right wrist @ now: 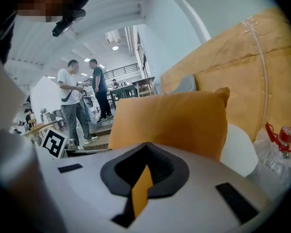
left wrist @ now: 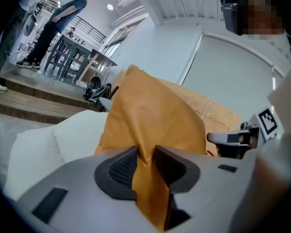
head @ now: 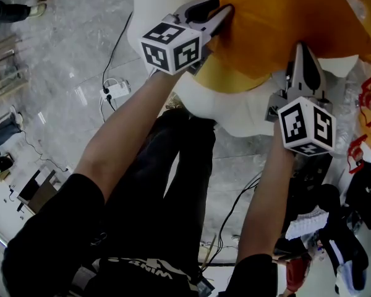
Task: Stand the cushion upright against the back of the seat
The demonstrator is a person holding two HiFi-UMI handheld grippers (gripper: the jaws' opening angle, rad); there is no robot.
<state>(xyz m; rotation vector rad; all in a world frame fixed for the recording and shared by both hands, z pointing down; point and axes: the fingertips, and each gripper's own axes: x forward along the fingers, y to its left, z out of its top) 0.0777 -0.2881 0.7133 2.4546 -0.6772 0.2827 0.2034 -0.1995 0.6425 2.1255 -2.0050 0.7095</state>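
CUSHION ON ITS EDGE: A white seat fills the top of the head view. On it an orange cushion stands on its lower edge, with its broad face turned toward the person and its long axis running side to side between the two grippers. In the right gripper view its top edge runs nearly level, and a tan panel rises just behind it. Whether the two touch cannot be told.

The person, in black trousers, holds a gripper at each end of the cushion's near side. The left gripper has its jaws a little apart, with a fold of the orange fabric lying between them. The right gripper has its jaws pressed together on a thin strip of the same fabric.

Each gripper carries a cube printed with black-and-white square markers. White lettering crosses the trousers' waistband, upside down to the camera and too blurred to read. A clear bottle with a red cap stands to the right of the seat, and any print on it is too small to make out.
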